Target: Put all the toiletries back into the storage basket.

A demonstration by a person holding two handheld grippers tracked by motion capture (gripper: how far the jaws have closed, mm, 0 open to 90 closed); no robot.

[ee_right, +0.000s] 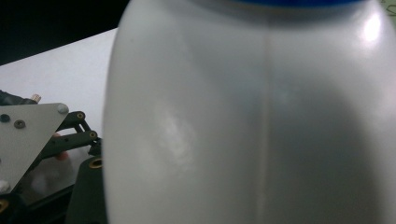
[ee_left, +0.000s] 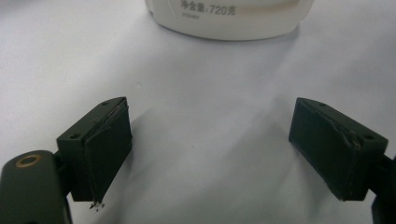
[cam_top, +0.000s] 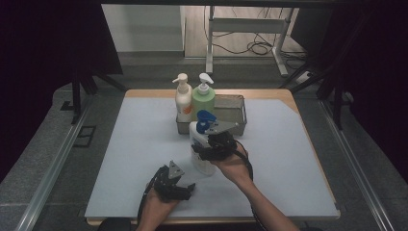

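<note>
— How many bottles do you count?

— Three pump bottles. One white bottle with a blue pump (cam_top: 201, 144) stands upright on the pale mat (cam_top: 120, 159), and the right gripper (cam_top: 217, 143) is up against its side. From the high view the gripper looks clamped on the body, though the right gripper view is so close that I cannot tell how its jaws stand.

— And the other two?

— Just beyond the right gripper, in one metal tray (cam_top: 235, 115): a cream bottle (cam_top: 183, 98) and a green bottle (cam_top: 203, 100), side by side at the tray's left end, both upright.

— The left gripper?

— One more, the left gripper (cam_top: 177, 185), low over the mat, nearer the person than the right one and to its left. Its jaws stand wide apart with nothing between them. The white bottle's base (ee_left: 231, 18) sits just ahead of them, not touching.

— Hands?

— Two, one on each gripper.
</note>
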